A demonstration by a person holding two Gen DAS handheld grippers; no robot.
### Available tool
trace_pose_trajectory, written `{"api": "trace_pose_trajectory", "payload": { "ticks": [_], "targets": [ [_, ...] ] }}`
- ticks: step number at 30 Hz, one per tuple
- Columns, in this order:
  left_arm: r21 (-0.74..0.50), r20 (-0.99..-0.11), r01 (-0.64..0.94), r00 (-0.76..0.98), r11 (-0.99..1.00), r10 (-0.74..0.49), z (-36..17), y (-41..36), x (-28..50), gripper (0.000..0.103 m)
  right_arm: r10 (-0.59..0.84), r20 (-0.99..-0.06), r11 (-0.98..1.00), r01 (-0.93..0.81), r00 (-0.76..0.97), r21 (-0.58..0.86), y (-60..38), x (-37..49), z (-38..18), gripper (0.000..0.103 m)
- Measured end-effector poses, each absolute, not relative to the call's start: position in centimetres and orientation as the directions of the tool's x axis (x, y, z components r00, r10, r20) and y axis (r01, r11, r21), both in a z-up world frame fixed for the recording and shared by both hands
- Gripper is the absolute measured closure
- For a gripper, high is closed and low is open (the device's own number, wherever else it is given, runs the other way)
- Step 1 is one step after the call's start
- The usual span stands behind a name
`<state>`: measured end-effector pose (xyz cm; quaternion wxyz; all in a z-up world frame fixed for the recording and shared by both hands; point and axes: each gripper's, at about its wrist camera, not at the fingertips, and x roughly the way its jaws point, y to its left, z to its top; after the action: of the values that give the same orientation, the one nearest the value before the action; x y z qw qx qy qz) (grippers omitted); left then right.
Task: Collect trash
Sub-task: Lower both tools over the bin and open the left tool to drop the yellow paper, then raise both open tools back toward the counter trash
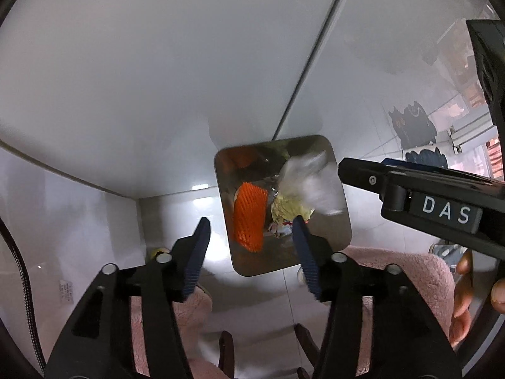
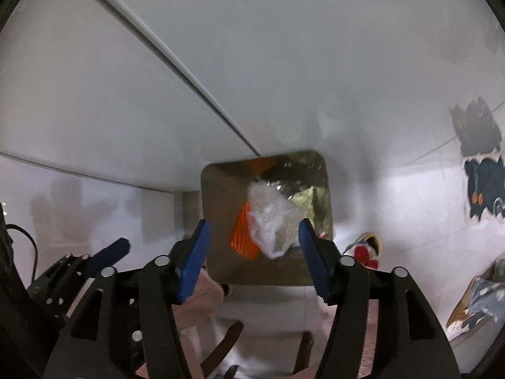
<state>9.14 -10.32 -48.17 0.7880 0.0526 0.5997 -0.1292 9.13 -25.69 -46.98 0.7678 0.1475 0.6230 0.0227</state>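
- A white cabinet front (image 1: 157, 79) fills the space ahead of both claws, a dark seam (image 1: 312, 72) running down it toward the bin; its lower edge meets the pale floor (image 1: 176, 208) ahead and left of the left claw.
- The floor to the left of the bin lies open; to the right it carries dark cat-shaped mats (image 2: 483, 189) and, nearer, a red and white slipper (image 2: 363, 249).
- Pink fleece legs (image 1: 407, 271) sit below both claws, close under the bin's near edge.
- The bin (image 1: 342, 233), a shiny metal box with rounded corners, stands open-topped against the cabinet, just ahead of the claws; its rim is clear all round.
- The left claw (image 1: 251, 254) stands apart with nothing between its blue pads; its right pad overlaps the bin's mouth, its left pad hangs over bare floor.
- The right claw (image 2: 252, 257) is likewise spread and empty, pointing down over the bin's near rim; in the left view it reaches in from the right.
- A clear plastic bag (image 2: 271, 218), blurred, is just ahead of the right claw, free of both pads, at the bin's mouth.
- An orange foam net (image 1: 249, 218) lies inside the bin at its left wall.
- Yellowish scraps (image 1: 288, 208) lie beside the net, under the bag.
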Motion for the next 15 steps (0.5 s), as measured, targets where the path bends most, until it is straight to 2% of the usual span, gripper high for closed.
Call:
{"api": "trace_pose_trajectory", "payload": {
  "ticks": [2,5,8,11,15],
  "targets": [
    [-0.067,-0.955,0.265,0.263,0.962,-0.139,-47.4,-10.1,8.9,0.041,0.211,-0.949,0.959,0.139,0.233,0.247,-25.6,8.9,-45.8,0.039],
    [-0.059,-0.944,0.266,0.298,0.962,-0.140,-45.5,-9.7,8.1,0.029,0.175,-0.948,0.968,0.129,0.266,0.215,-25.4,8.6,-43.8,0.022],
    [-0.052,-0.932,0.265,0.333,0.963,-0.142,-43.6,-9.3,7.4,0.018,0.148,-0.940,0.974,0.119,0.308,0.193,-25.5,8.0,-41.3,0.012],
    [-0.033,-0.918,0.263,0.373,0.964,-0.134,-41.2,-8.8,6.5,0.010,0.131,-0.931,0.979,0.106,0.341,0.177,-25.5,7.3,-38.7,0.011],
    [-0.013,-0.902,0.268,0.413,0.963,-0.127,-38.2,-8.3,5.5,0.009,0.097,-0.906,0.989,0.062,0.411,0.135,-24.7,5.8,-34.6,0.011]
  ]
}}
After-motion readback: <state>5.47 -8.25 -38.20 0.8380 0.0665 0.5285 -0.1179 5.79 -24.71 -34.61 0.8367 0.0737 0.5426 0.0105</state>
